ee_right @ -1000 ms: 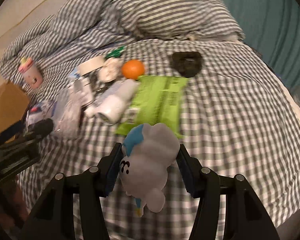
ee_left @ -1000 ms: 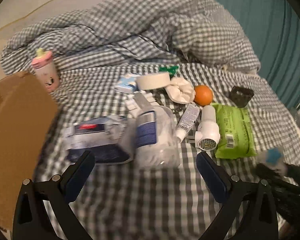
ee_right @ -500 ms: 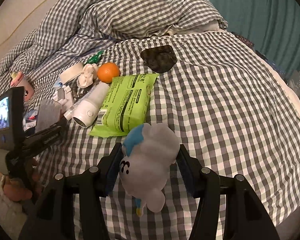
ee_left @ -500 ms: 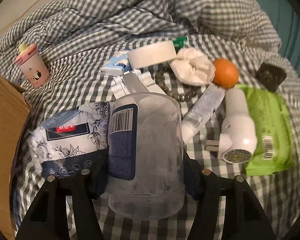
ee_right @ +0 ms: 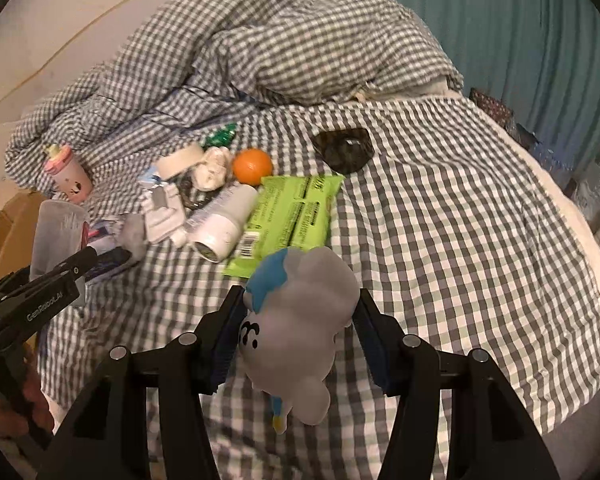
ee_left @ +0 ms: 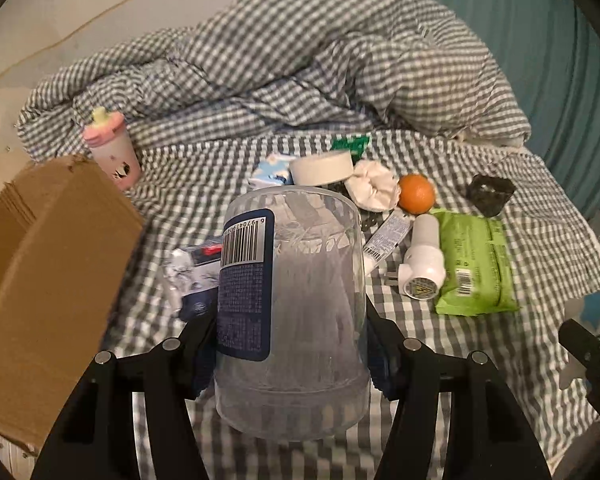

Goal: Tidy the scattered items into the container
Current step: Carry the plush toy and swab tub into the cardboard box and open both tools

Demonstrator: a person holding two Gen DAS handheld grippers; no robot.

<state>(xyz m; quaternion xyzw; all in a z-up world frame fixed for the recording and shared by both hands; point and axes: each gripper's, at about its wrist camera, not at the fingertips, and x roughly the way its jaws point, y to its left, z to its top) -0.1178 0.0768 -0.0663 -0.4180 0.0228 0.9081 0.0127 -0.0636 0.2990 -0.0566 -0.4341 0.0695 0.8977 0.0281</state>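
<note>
The left gripper (ee_left: 292, 344) is pinching the clear jar (ee_left: 292, 312) and the right gripper (ee_right: 296, 340) is squeezing the plush toy (ee_right: 296, 328), so next both probably need carrying to the cardboard box (ee_left: 48, 280) at the left edge.

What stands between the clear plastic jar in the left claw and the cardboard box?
Nothing visible does. The left claw holds the clear plastic jar with the blue label above the bed, and the brown cardboard box sits directly to its left, with only open air between.

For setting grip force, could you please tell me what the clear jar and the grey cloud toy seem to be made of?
The clear cylindrical jar with the blue label in the left claw looks like thin glossy plastic: see-through, with highlights. The grey-and-blue cloud-shaped toy in the right claw looks like soft matte foam or rubber, though I cannot be sure.
</note>
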